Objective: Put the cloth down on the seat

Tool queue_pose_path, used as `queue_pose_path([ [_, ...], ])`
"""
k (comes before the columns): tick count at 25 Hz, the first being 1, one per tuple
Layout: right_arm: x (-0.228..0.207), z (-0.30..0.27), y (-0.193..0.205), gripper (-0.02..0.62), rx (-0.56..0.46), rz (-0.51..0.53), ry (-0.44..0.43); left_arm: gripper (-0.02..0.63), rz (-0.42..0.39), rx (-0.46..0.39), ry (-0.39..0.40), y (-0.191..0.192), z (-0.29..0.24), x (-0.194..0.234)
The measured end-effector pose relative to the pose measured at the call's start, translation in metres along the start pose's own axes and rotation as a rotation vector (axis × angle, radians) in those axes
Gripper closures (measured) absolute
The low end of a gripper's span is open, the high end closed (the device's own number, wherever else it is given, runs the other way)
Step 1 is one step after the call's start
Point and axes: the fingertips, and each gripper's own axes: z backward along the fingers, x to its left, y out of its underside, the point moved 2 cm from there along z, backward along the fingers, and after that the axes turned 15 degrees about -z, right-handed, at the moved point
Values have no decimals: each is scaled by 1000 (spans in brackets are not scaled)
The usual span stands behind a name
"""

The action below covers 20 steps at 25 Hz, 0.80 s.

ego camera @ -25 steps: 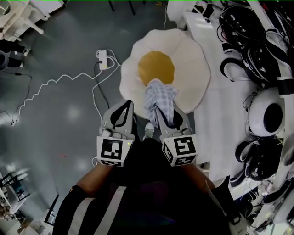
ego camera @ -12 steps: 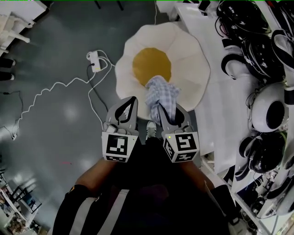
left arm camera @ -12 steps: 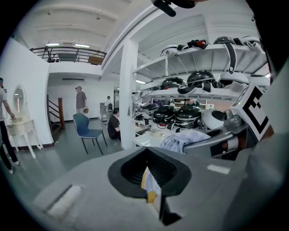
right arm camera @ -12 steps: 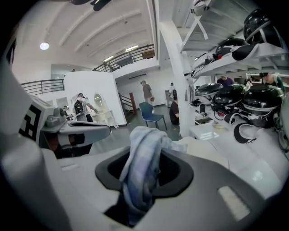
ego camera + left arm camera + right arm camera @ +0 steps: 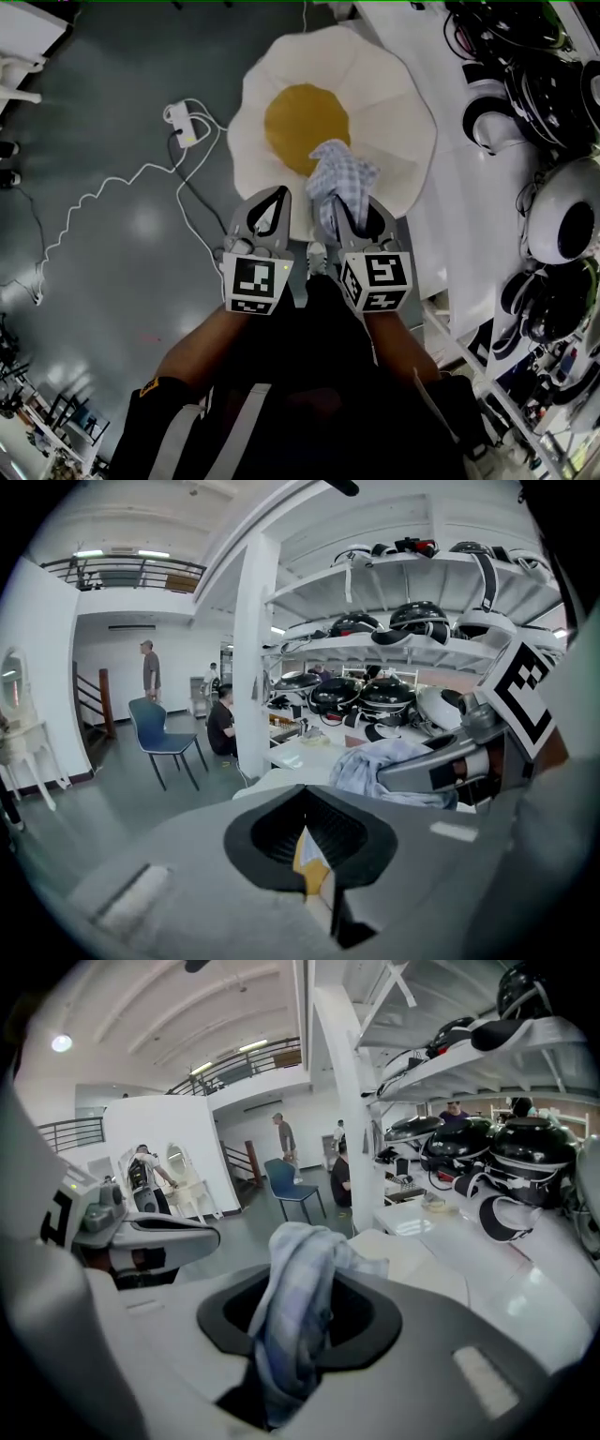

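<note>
Checked blue-and-white fabric, the cloth, bunched up and pinched between the jaws of the right gripper, poking mostly out past the tips toward the far side. Directly beyond and below, the seat, a round white cushion with a yellow centre. Cloth over the near right part of it, overlapping the right edge of the yellow. Touching the cushion or hanging just above it: impossible to tell from overhead, though probably not yet resting. Long axis of the bundle near to far, in line with the jaws. Just to the left, the left gripper, jaws pressed together at the tips on nothing, pointing at the near left rim of the seat, near the cloth but apart from it. No sideways reach needed, then: lower the right gripper onto the padding straight ahead, spread the jaws, leave the left one idle.
</note>
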Motion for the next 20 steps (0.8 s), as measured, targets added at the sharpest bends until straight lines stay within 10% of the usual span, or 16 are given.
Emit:
queue_pose_path([
  [20,-121,-129,46,468,118,-65,159,604,-31,86,162,83,-144,-14],
])
